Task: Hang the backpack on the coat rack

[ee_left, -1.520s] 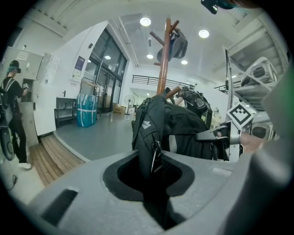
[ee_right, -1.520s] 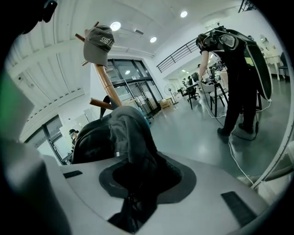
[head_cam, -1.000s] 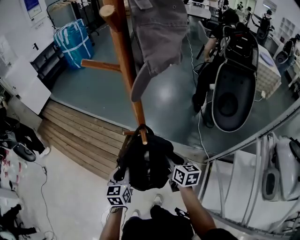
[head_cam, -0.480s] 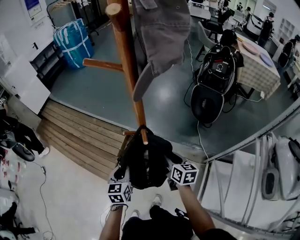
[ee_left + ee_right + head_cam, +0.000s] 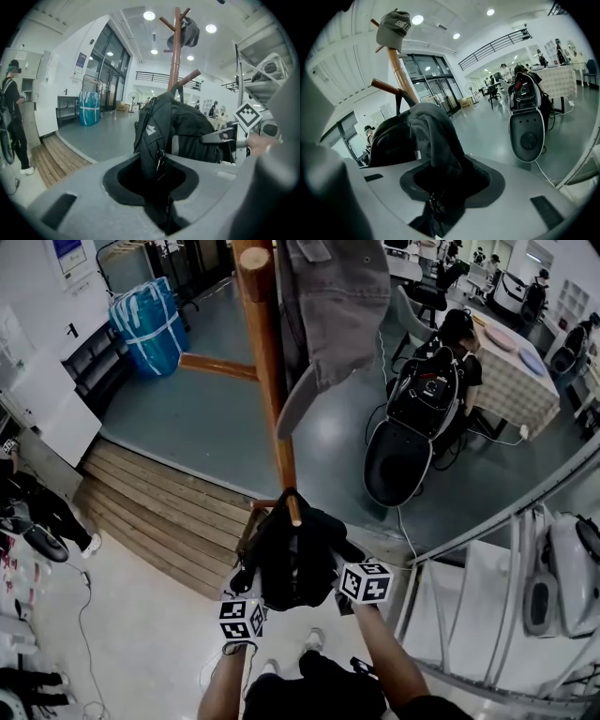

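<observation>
Left claw [image 5: 157,187] and right claw [image 5: 440,197] are gripping the backpack [image 5: 292,563], its loop maybe hooking the coat rack [image 5: 267,381] already; letting go remains.

One black fabric backpack [image 5: 295,563] hangs between two hand-held grippers: the left gripper [image 5: 246,585] and the right gripper [image 5: 340,568]. Ahead of both stands one brown wooden coat rack [image 5: 270,381], bearing one grey cloth cap [image 5: 333,315]. Beyond the left gripper is one blue wrapped bundle [image 5: 145,324] — beyond the right, one checked-cloth table [image 5: 516,376].
</observation>
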Demonstrator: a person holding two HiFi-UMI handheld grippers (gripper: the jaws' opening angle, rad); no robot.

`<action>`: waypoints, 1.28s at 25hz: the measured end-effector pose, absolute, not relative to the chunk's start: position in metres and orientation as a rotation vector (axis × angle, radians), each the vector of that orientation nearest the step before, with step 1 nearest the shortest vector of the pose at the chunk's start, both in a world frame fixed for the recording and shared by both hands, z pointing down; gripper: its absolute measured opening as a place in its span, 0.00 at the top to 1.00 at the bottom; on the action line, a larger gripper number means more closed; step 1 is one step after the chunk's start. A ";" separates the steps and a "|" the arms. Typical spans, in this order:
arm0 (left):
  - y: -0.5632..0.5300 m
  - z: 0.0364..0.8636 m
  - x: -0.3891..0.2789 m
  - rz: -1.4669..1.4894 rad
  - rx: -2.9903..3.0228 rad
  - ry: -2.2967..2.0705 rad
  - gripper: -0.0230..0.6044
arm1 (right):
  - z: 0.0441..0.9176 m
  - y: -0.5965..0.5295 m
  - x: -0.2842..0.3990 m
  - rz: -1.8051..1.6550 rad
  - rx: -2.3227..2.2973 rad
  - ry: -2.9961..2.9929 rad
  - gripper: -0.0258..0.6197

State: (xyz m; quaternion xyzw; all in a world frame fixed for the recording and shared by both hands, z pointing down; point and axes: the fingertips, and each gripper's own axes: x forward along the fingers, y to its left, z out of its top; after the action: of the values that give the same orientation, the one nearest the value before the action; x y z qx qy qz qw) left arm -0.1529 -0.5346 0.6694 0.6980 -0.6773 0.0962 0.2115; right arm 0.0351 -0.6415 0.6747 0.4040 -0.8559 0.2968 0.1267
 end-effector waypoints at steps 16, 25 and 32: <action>-0.507 0.670 -0.152 0.257 2.006 -1.828 0.72 | 0.675 -0.621 0.045 0.822 1.231 -2.453 0.66; -0.467 0.649 -0.170 0.189 1.981 -1.887 0.73 | 0.653 -0.582 0.060 0.803 1.298 -2.442 0.66; -0.430 0.616 -0.159 0.128 2.074 -1.843 0.76 | 0.627 -0.525 0.061 0.794 1.347 -2.454 0.66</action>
State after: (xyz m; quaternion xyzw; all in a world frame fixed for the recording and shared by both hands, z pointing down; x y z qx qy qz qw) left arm -0.1594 -0.4299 0.6162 0.7343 -0.6526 0.0453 0.1811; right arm 0.0612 -0.5247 0.6272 0.4598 -0.8378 0.2709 0.1155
